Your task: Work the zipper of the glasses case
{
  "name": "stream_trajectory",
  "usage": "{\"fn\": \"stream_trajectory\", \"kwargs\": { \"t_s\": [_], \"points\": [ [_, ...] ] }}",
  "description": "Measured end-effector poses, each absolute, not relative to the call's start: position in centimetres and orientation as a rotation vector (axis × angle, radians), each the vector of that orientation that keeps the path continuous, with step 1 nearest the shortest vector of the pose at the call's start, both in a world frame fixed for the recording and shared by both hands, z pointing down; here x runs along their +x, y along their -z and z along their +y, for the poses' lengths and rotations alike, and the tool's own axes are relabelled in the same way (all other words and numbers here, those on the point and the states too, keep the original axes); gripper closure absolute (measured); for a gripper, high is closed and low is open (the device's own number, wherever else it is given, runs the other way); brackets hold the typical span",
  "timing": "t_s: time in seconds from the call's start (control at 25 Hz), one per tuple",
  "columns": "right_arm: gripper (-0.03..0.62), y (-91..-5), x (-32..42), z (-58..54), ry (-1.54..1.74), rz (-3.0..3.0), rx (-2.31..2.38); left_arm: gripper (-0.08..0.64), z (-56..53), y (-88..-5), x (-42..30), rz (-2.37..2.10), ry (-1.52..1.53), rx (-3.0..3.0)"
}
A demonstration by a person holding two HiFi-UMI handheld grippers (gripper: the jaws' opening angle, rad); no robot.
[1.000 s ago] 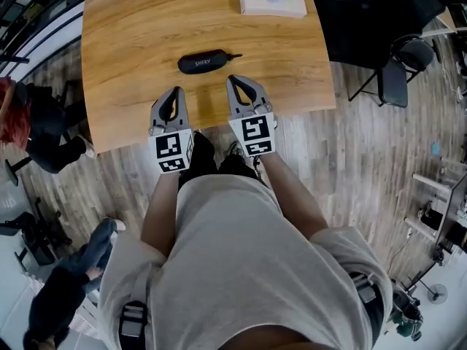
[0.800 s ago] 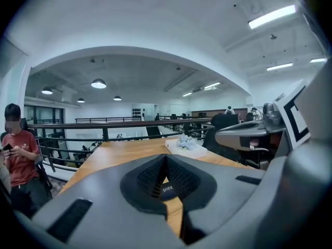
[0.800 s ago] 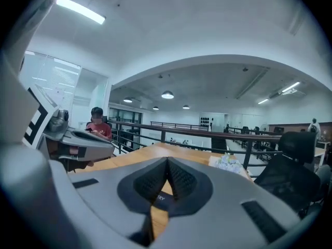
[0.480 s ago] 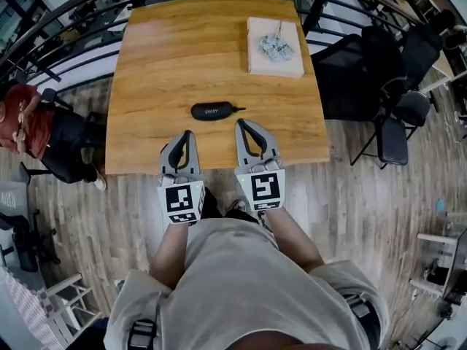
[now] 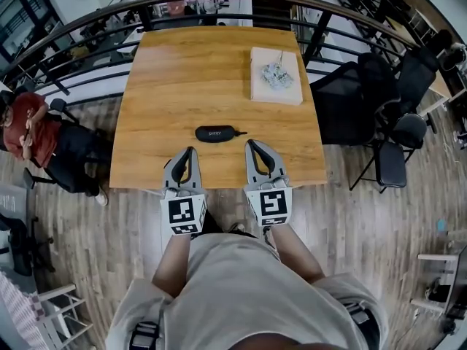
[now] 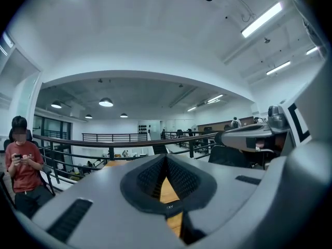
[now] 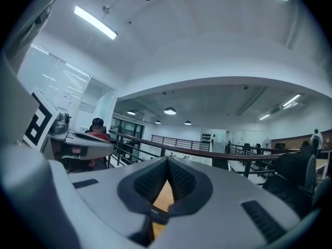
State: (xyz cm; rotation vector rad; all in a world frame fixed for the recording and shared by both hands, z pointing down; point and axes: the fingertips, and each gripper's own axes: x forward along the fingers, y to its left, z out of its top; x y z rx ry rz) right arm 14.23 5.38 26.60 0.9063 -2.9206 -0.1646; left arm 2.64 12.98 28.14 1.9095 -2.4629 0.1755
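The left gripper [image 5: 188, 152] and the right gripper [image 5: 252, 144] are held side by side and apart, ahead of the torso [image 5: 241, 297]. Both point toward 12 o'clock; the right one leans slightly toward 11 o'clock. On each gripper the fingers [image 6: 181, 178] are closed, tip against tip. The left forearm [image 5: 174, 261] and right forearm [image 5: 295, 252] extend back toward 6 o'clock.

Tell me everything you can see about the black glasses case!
The glasses case is small, black and shaped like a long oval, with pale lettering too small to read. It looks closed. A thin pull tab sticks out of its right end. It lies flat on the wooden table, toward the near edge, and only the table touches it.
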Motion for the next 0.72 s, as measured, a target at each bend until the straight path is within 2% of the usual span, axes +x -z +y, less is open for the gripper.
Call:
{"fn": "stream_trajectory", "kwargs": {
  "t_s": [0.72],
  "points": [
    [0.567, -26.2, 13.2, 4.1, 0.187, -2.926, 0.899, 0.537, 11.8, -27.0, 2.1, -2.468, -0.155, 1.943]
  ]
}}
